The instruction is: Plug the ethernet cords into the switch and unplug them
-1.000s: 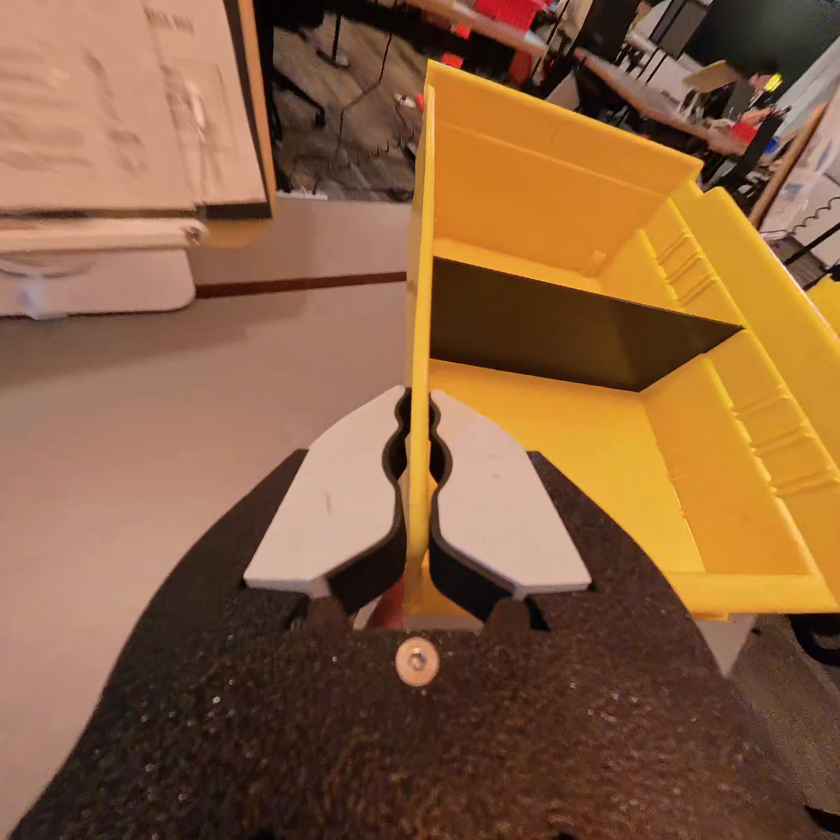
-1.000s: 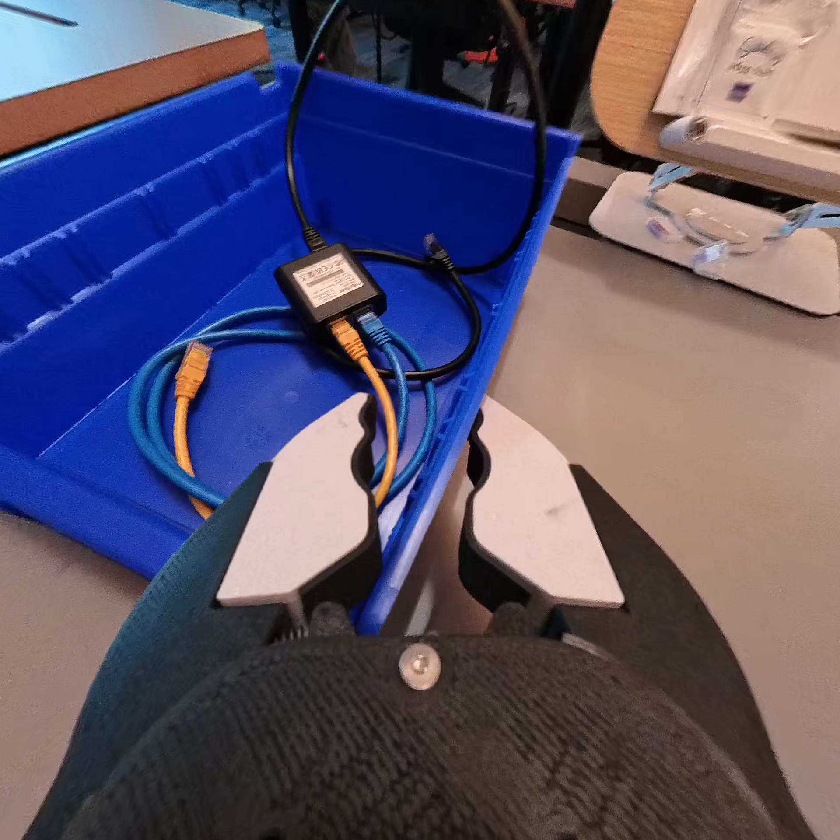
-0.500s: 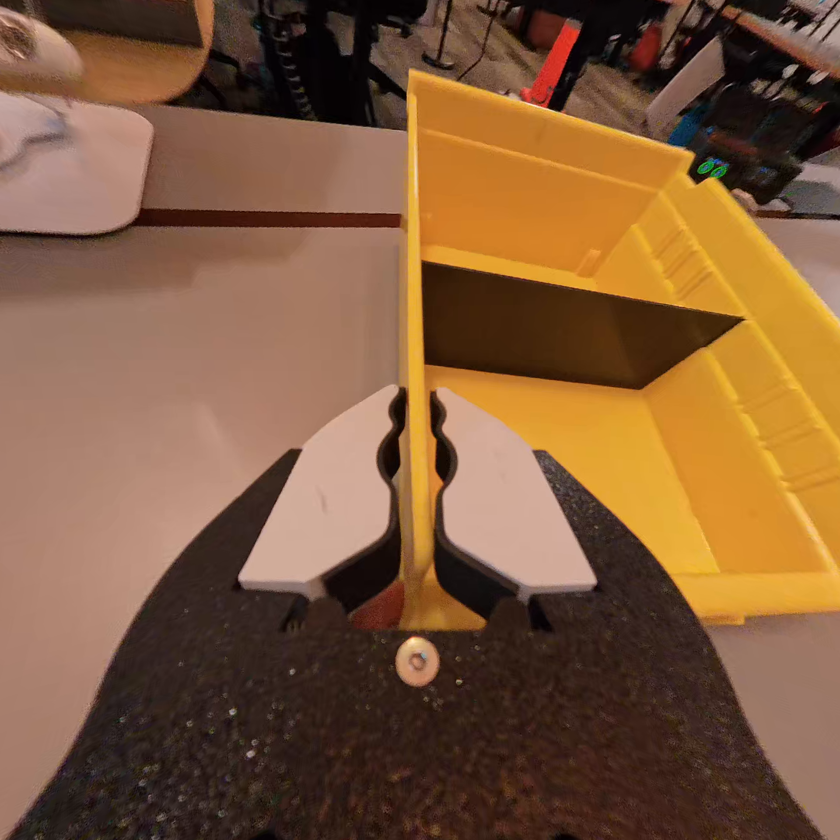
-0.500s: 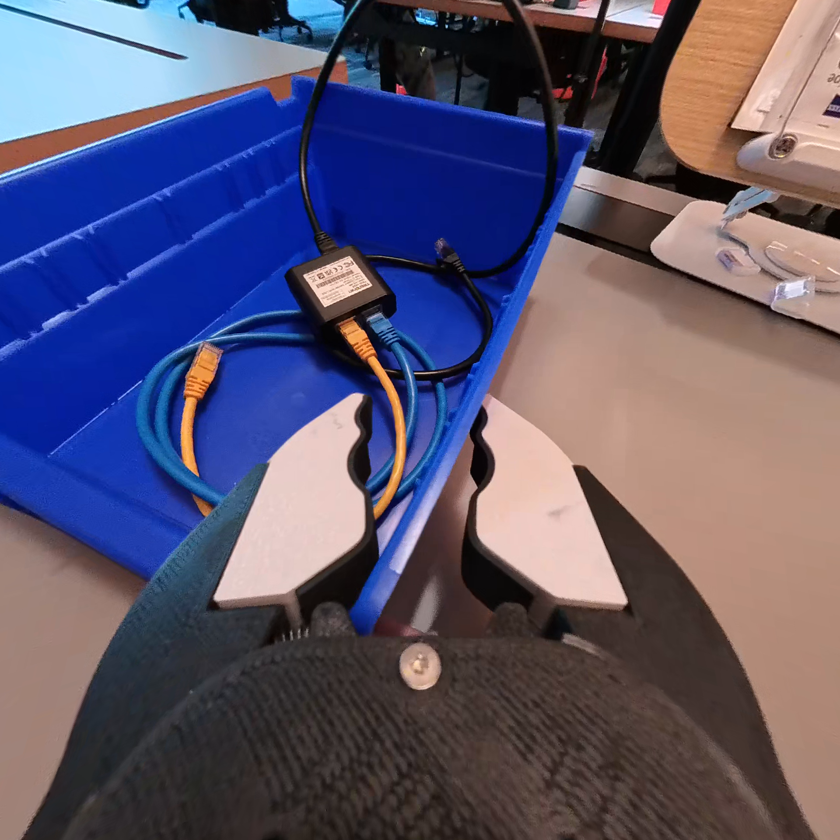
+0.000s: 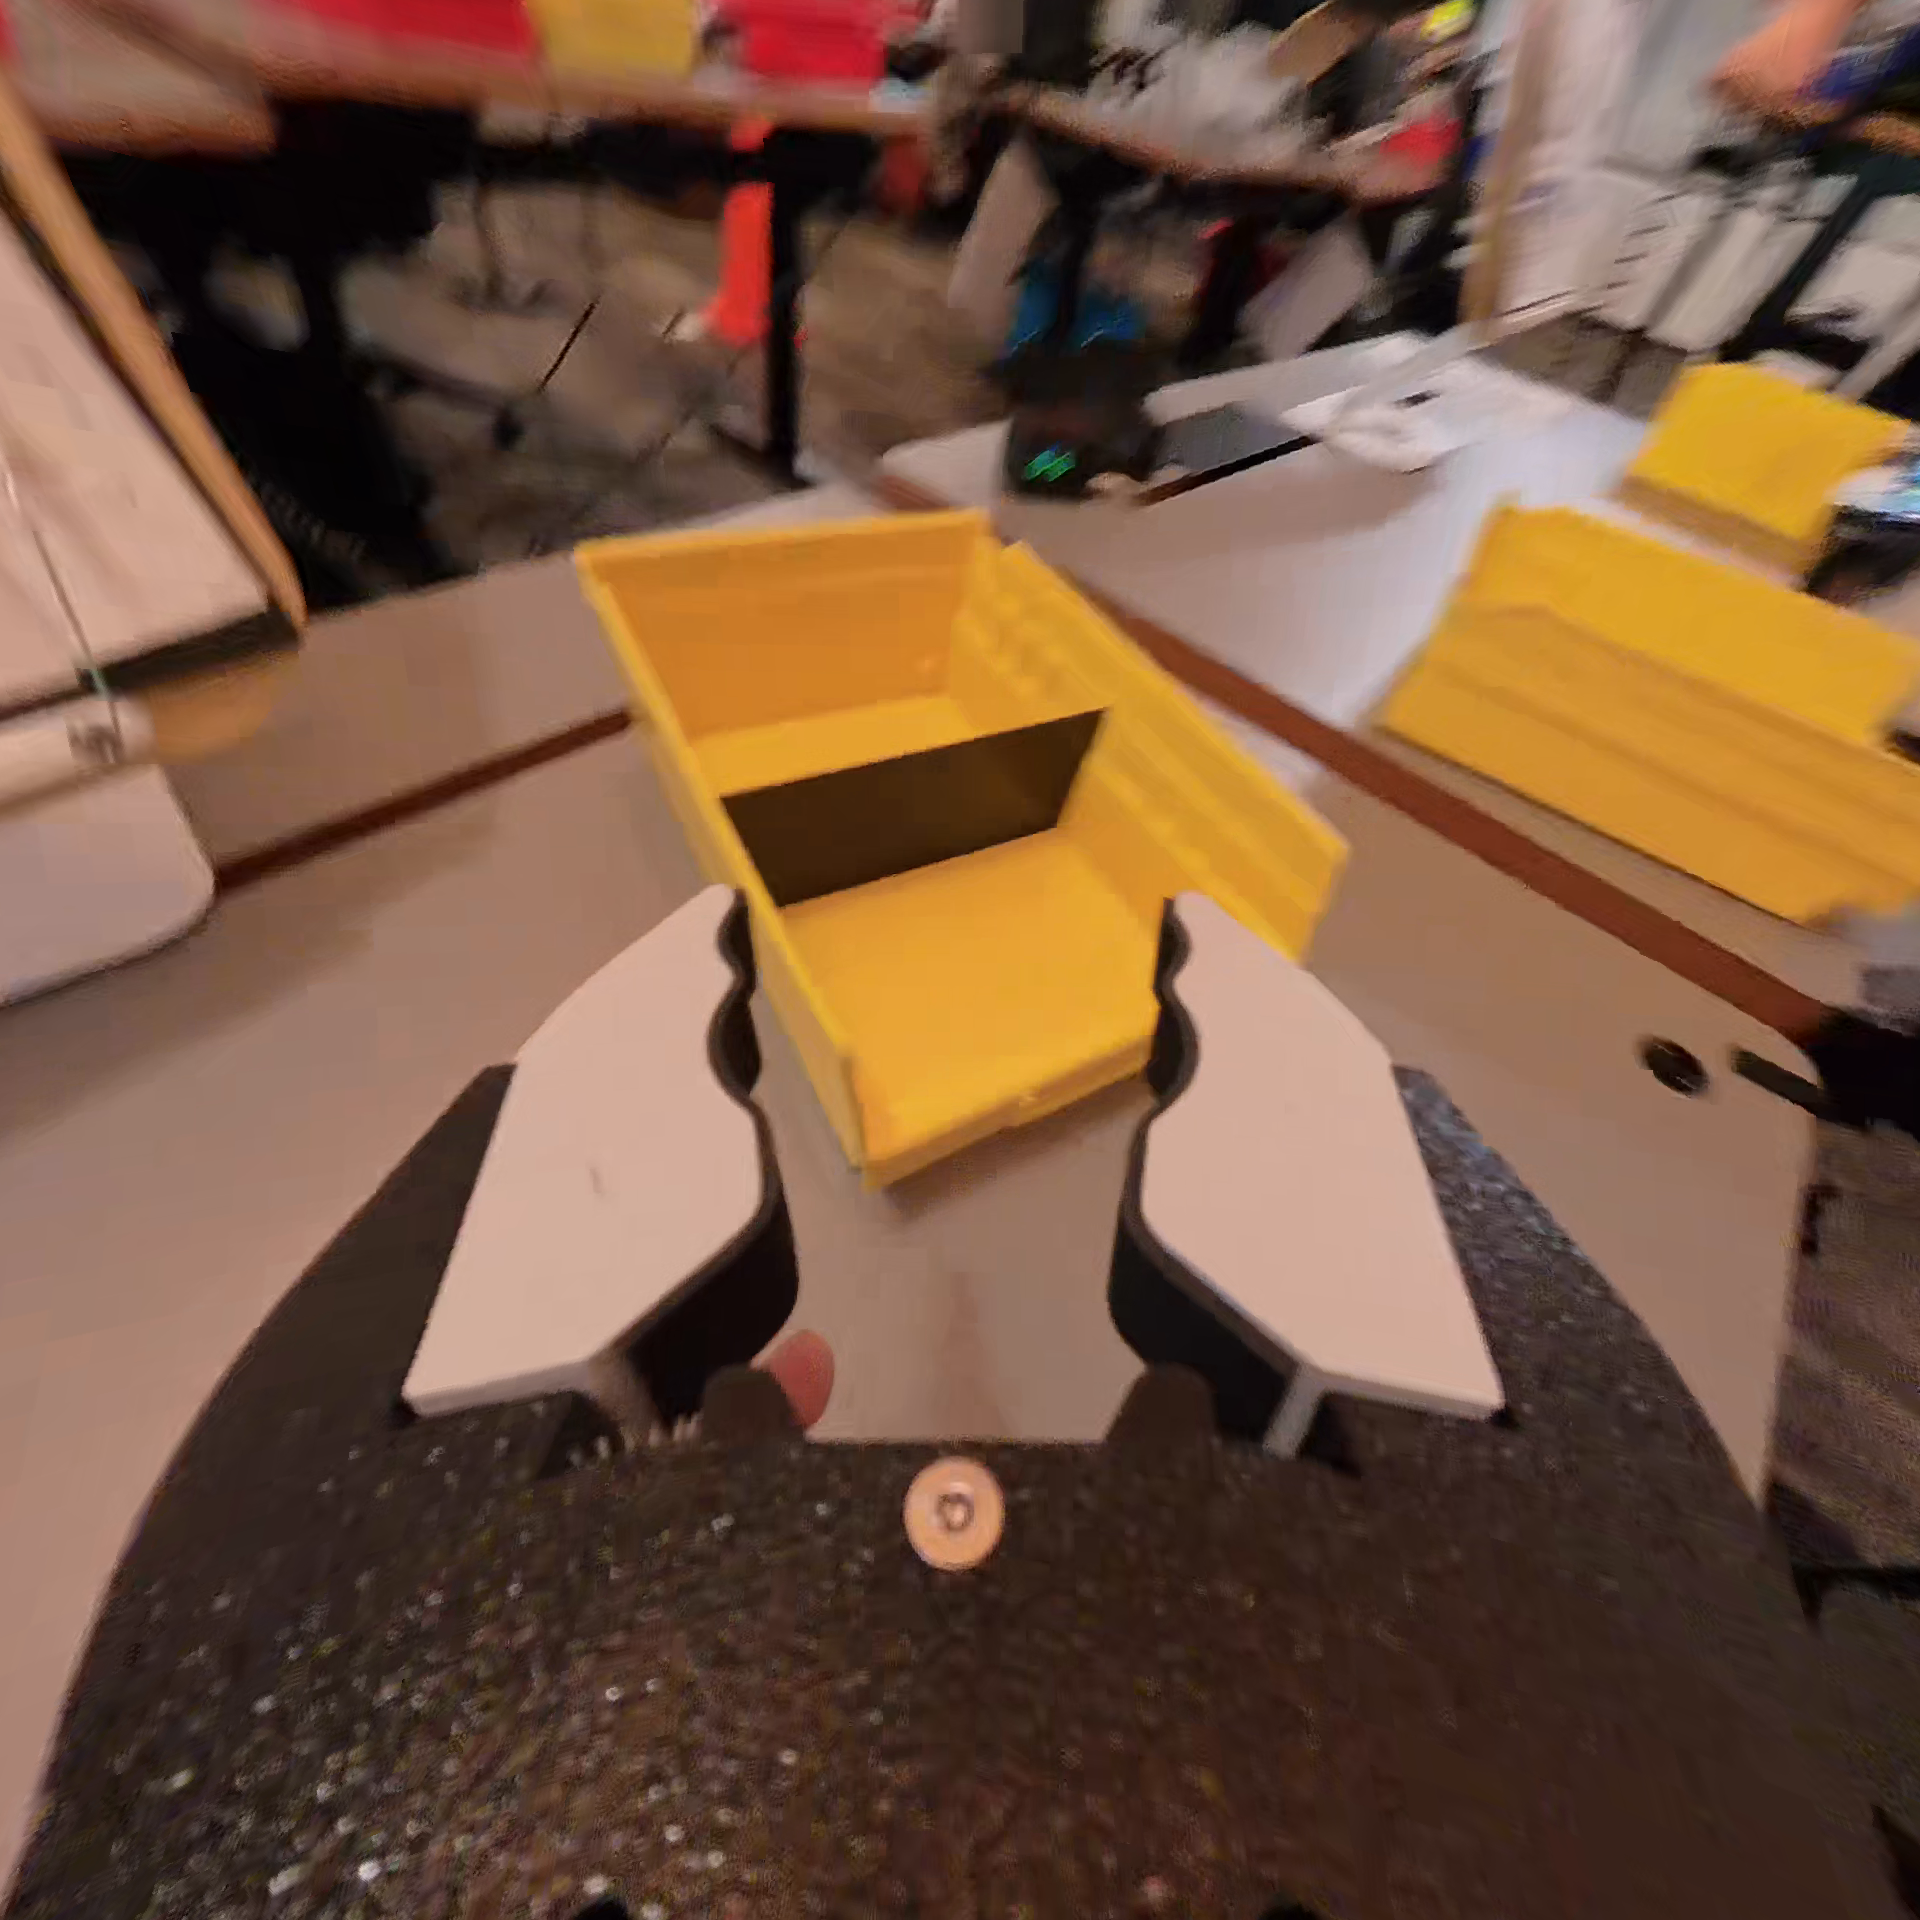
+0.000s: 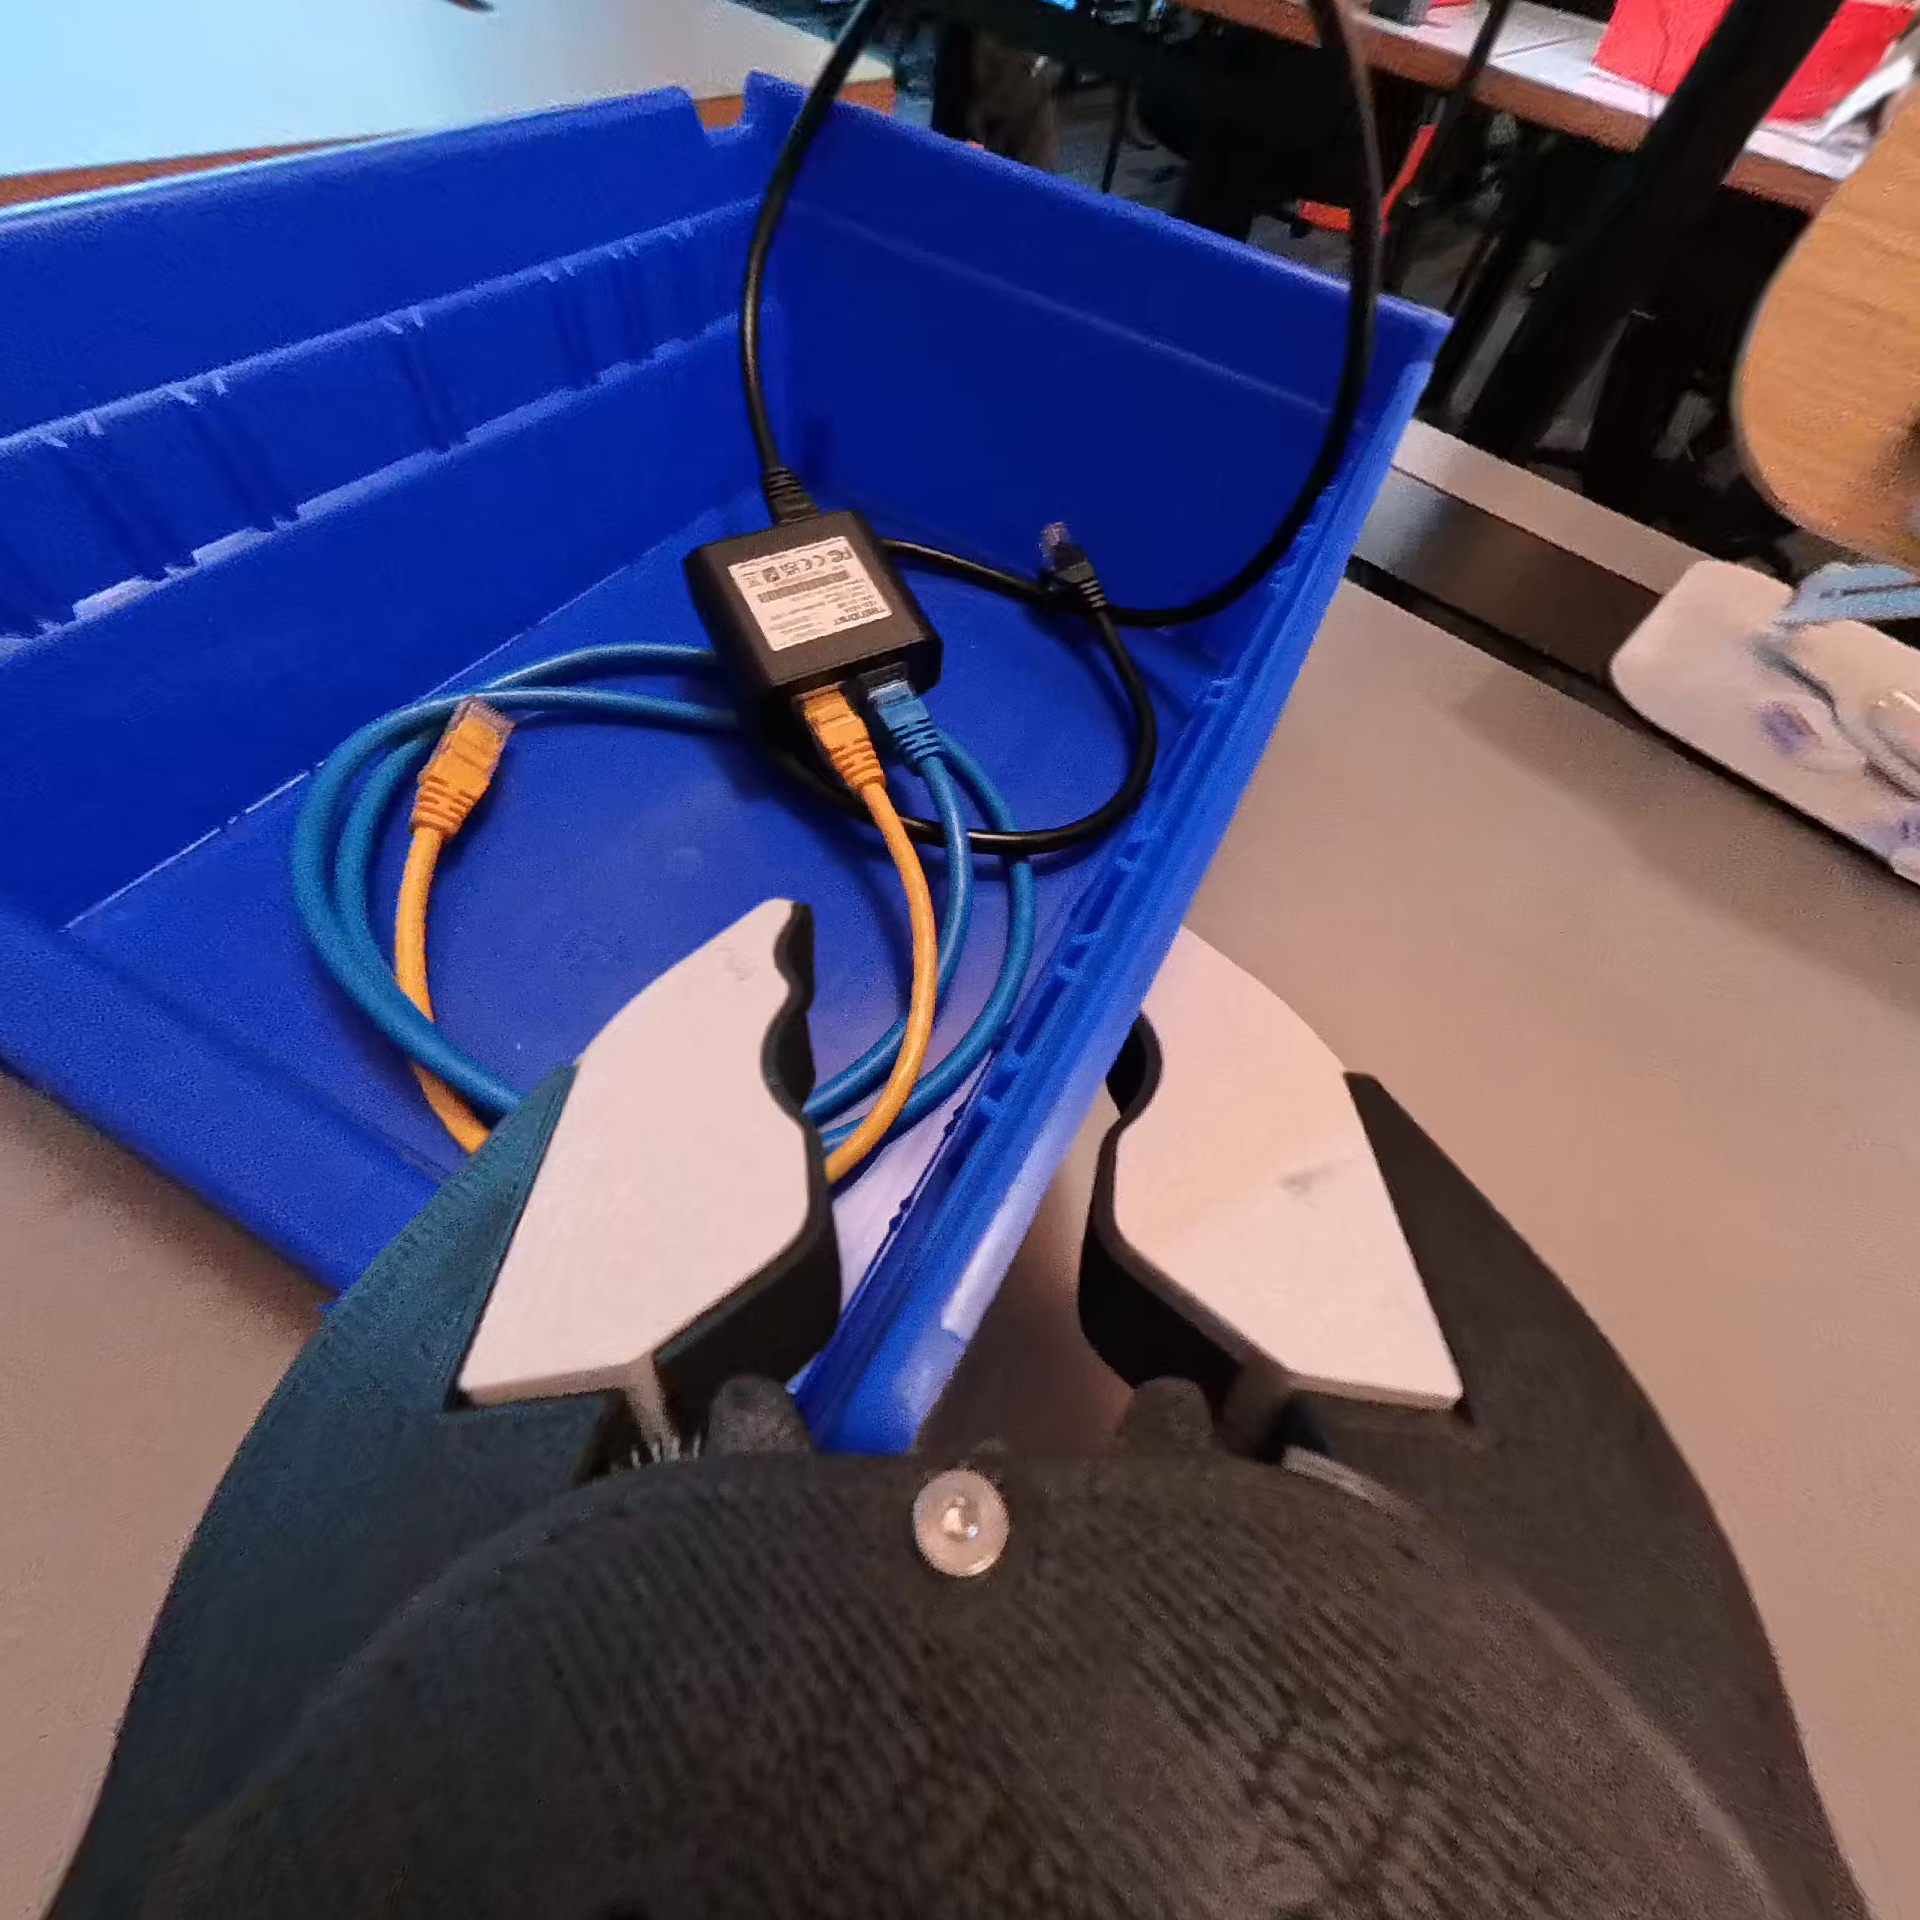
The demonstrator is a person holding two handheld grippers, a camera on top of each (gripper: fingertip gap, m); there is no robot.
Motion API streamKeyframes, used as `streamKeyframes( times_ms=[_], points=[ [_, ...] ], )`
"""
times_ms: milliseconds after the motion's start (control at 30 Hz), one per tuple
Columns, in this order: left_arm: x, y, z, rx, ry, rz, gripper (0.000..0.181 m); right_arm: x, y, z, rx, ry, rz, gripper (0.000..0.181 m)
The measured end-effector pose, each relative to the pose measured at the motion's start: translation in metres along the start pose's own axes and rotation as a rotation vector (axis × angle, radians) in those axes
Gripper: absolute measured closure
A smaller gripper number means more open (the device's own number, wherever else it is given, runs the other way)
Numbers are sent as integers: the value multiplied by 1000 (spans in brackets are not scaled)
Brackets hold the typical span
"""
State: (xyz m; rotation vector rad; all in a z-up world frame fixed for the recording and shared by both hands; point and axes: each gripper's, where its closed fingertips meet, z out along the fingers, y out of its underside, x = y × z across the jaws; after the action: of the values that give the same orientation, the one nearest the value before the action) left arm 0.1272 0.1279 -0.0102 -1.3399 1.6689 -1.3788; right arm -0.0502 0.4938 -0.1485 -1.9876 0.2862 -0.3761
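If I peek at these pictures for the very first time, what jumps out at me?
In the right wrist view, the big bright blue plastic bin grabs you first; on its floor lies a small black switch box with an orange cord and a blue cord plugged into it. In the left wrist view, an empty yellow plastic bin with a black divider sits on the grey table, just beyond the open jaws.

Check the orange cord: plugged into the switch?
Plugged in: one orange cord end sits in the black switch; its other end lies loose in the blue bin.
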Motion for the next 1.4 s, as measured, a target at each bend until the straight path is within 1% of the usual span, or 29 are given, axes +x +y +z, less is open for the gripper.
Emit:
streamKeyframes(
  times_ms=[100,200,233,267,300,333,367,400,467,500,533,567,600,633,667,700,767,800,833,900,933,1033,1067,1100,1133,1167,1233,1300,1400],
  points=[
    [11,-19,-64,91,1,83,101,9,0,-4,-22,-28,-79,131],
    [15,-18,-136,164,5,131,100,36,12,-30,-60,-38,-69,128],
    [11,-16,-163,203,-22,151,101,42,13,-44,-38,-81,-6,124],
    [1,-13,-190,250,-69,168,103,44,5,-62,26,-167,83,111],
    [-14,-11,-218,306,-137,180,108,47,-11,-80,136,-246,180,108],
    [-37,-8,-246,356,-232,189,115,58,-28,-96,241,-265,270,105],
    [-66,-1,-274,386,-365,187,119,65,-39,-107,303,-286,308,126],
    [-101,10,-303,394,-522,176,118,68,-43,-113,317,-312,306,137],
    [-168,51,-352,291,-816,116,111,82,-35,-118,222,-264,270,121],
    [-193,77,-370,209,-914,51,101,93,-33,-124,206,-210,250,112],
    [-213,103,-382,133,-984,2,100,104,-36,-134,228,-177,234,104],
    [-228,128,-390,59,-1038,-28,96,115,-37,-146,244,-153,225,96],
    [-239,152,-393,-14,-1070,-54,92,129,-34,-158,242,-117,213,101],
    [-247,173,-392,-83,-1080,-78,90,150,-25,-169,217,-48,196,100],
    [-251,193,-386,-146,-1058,-102,91,176,-12,-181,181,58,171,98],
    [-250,205,-374,-175,-985,-134,103,209,2,-197,160,195,143,96],
    [-247,204,-354,-106,-847,-188,127,281,34,-241,126,501,97,96],
    [-252,201,-353,-85,-849,-187,139,318,54,-268,88,659,77,96],
    [-263,199,-359,-77,-902,-175,151,353,75,-293,46,802,72,94],
    [-286,197,-370,-85,-972,-100,176,408,124,-332,-82,964,142,88],
    [-294,196,-371,-81,-971,-115,176,429,145,-345,-118,1014,192,88],
    [-318,192,-372,-88,-945,-128,178,468,189,-351,-214,980,272,91],
    [-325,191,-371,-83,-923,-133,178,478,191,-349,-183,948,281,100],
    [-332,190,-370,-82,-914,-141,178,484,190,-345,-152,893,279,122],
    [-338,189,-371,-83,-912,-149,178,488,193,-344,-177,842,247,155],
    [-343,189,-372,-81,-910,-160,178,493,194,-344,-189,809,204,167],
    [-350,189,-373,-69,-905,-183,178,507,199,-346,-183,777,182,171],
    [-355,189,-376,-65,-913,-190,178,514,201,-345,-159,676,198,172],
    [-359,189,-380,-61,-927,-191,178,531,207,-354,-169,648,213,172]
  ],
)
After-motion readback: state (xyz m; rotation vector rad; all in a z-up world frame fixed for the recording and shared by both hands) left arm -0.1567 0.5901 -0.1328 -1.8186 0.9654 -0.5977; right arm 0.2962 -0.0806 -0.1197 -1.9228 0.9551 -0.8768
